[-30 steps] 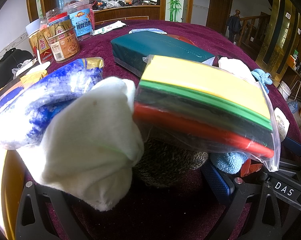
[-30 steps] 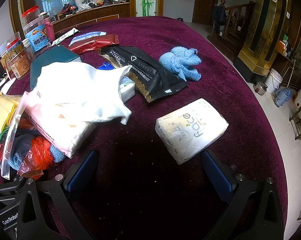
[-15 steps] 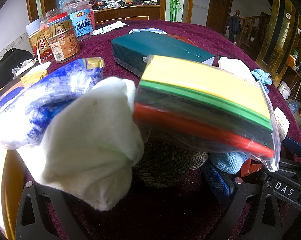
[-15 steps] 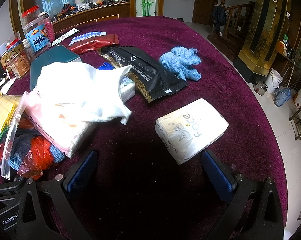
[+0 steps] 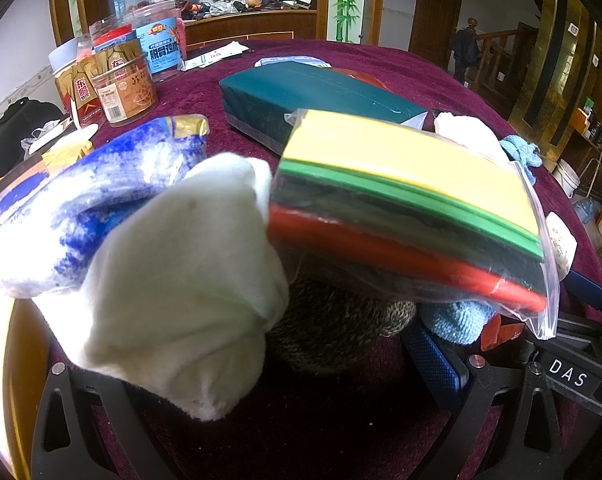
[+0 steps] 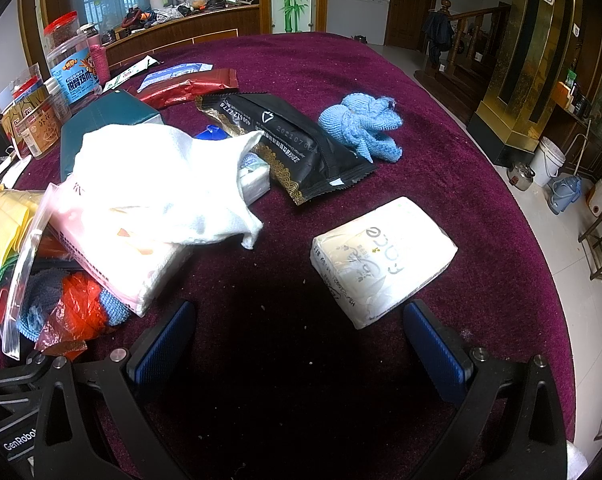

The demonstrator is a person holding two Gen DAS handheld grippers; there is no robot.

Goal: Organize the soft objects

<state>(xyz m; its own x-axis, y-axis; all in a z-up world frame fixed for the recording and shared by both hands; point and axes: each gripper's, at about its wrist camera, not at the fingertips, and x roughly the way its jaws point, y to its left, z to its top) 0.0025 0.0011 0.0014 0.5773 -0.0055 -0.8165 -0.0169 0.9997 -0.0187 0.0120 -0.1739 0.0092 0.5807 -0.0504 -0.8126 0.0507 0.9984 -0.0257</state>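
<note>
My right gripper (image 6: 297, 344) hangs wide open over the maroon tablecloth (image 6: 441, 152), nothing between its blue pads (image 6: 163, 344). The cream tissue pack (image 6: 381, 258) lies just ahead, near the right pad. Further back sits a blue knitted cloth (image 6: 361, 124), beside a black pouch (image 6: 289, 140).

Left view: the zip bag (image 5: 413, 216) holds stacked foam sheets, yellow on top, then green, dark, red. It rests tilted on a grey knit item (image 5: 333, 320). A white sock (image 5: 181, 276) leans against a blue-white plastic bag (image 5: 81, 188). Left gripper (image 5: 261, 376): one blue pad visible, the other hidden by the sock (cannot tell its state). The snack jars (image 5: 125, 88) stand at the back left, contents unclear.
</note>
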